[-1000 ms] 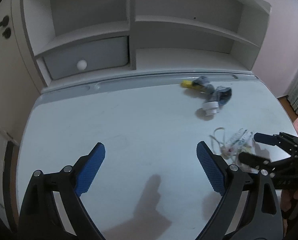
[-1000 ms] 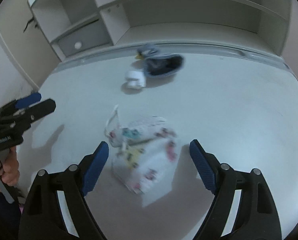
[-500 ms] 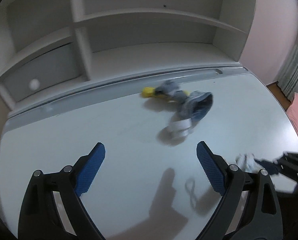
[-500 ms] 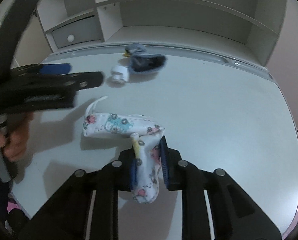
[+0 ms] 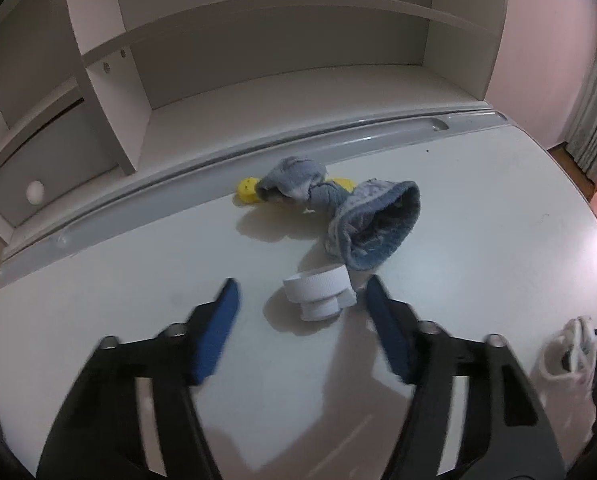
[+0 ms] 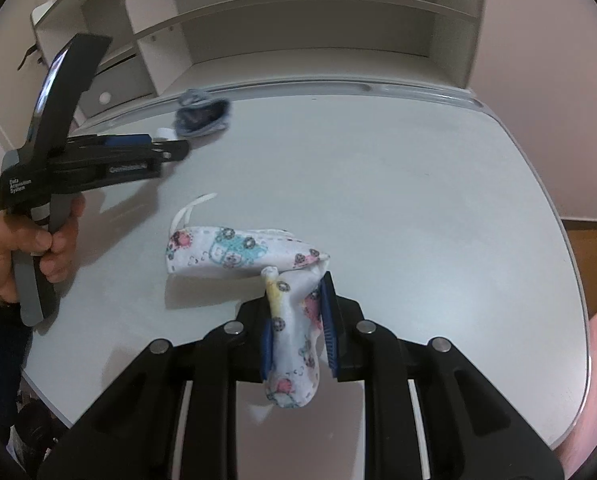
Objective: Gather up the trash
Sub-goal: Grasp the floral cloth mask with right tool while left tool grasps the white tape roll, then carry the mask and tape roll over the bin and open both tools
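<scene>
Behind the right gripper [image 6: 297, 330], its clamped mask [image 6: 242, 254] is half hidden.

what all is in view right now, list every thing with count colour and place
face mask: 1, white with cartoon print, near front of the desk, one end pinched in the right gripper
white cap: 1, white, mid desk, between the left gripper's open fingers
sock: 1, blue, just behind the cap
knotted cloth: 1, grey-blue, behind the sock, near the desk's back groove
yellow piece: 1 seen, yellow, partly under the cloth
desk: 1, pale grey
shelf unit: 1, white, at the back of the desk
drawer knob: 1, white, on the grey drawer at the left
left gripper: 1, black with blue pads, open
right gripper: 1, black with blue pads, shut on the mask
person's hand: 1, holding the left gripper's handle
</scene>
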Demonstrator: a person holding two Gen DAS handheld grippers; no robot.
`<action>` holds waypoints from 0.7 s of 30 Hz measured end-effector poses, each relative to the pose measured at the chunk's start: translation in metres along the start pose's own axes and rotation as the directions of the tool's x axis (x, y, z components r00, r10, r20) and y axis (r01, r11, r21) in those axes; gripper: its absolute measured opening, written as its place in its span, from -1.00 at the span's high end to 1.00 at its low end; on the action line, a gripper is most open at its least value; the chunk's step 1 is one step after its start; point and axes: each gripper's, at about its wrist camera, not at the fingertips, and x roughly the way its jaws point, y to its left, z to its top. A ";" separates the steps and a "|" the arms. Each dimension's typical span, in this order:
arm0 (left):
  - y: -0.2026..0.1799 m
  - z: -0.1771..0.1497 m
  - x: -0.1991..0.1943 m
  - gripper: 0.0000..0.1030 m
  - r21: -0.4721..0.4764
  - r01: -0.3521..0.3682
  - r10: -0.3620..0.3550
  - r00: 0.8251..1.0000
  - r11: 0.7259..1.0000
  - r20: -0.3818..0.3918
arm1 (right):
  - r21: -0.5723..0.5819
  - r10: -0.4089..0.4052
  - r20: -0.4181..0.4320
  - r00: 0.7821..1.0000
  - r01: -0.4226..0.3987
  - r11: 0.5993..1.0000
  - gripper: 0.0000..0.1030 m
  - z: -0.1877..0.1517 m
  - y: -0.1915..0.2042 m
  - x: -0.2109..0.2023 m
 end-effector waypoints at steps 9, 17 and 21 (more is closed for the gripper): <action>-0.033 -0.008 -0.036 0.36 0.035 -0.004 0.002 0.999 0.999 0.046 | 0.117 -0.082 0.043 0.996 0.077 0.990 0.60 -0.030 -0.065 -0.044; -0.168 -0.033 -0.091 0.36 0.237 0.216 -0.241 0.967 0.947 0.081 | 0.373 -0.238 0.042 0.970 0.206 0.905 0.60 -0.097 -0.180 -0.100; -0.251 -0.049 -0.104 0.36 0.322 0.366 -0.399 0.916 0.873 0.043 | 0.497 -0.335 0.000 0.942 0.291 0.818 0.60 -0.150 -0.239 -0.129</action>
